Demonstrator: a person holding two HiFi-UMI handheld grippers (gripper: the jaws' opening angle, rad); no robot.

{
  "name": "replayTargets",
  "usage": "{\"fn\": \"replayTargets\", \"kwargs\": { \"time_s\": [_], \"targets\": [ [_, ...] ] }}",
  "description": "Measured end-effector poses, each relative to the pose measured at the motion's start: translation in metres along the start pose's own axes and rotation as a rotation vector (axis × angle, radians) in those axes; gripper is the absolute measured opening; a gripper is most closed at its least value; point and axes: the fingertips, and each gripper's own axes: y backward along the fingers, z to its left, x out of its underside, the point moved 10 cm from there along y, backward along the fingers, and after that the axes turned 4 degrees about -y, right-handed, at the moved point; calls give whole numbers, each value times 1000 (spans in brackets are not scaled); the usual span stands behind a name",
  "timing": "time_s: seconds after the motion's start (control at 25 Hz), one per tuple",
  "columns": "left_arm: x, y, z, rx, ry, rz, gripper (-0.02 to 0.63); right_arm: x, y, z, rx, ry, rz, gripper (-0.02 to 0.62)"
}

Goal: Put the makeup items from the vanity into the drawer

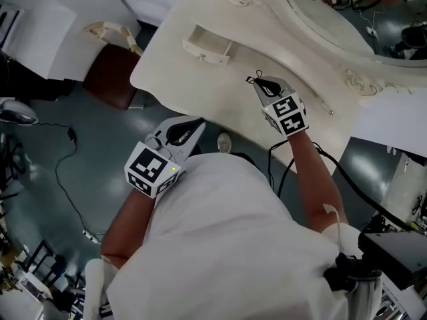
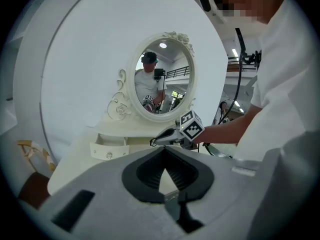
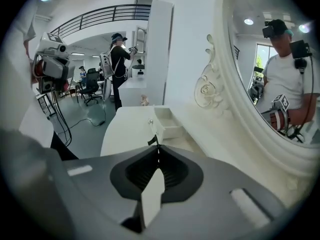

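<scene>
The cream vanity has a small drawer pulled open at its far left; I see no makeup lying on the top. My right gripper hovers over the vanity's middle, right of the drawer. Its jaws are shut on a small black looped thing too small to tell what it is. The drawer lies just ahead of it. My left gripper hangs at the vanity's front edge with its tips together and nothing in them. The drawer and right gripper show ahead of it.
An oval mirror with carved trim stands at the back of the vanity. A brown stool sits on the floor by the left end. Cables trail over the grey floor. Another person stands far off.
</scene>
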Motion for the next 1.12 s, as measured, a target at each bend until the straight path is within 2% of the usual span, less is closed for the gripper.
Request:
{"fn": "replayTargets", "kwargs": {
  "time_s": [0.16, 0.36, 0.72, 1.12],
  "targets": [
    [-2, 21, 23, -19, -1, -12, 0, -39, -25, 0, -30, 26, -9, 12],
    [1, 40, 46, -31, 11, -20, 0, -67, -56, 2, -58, 37, -6, 12],
    [6, 54, 82, -15, 23, -22, 0, -97, -106, 2, -99, 40, 32, 14],
    [10, 64, 115, 10, 41, 8, 0, -111, -152, -10, -100, 0, 69, 12]
  ]
}}
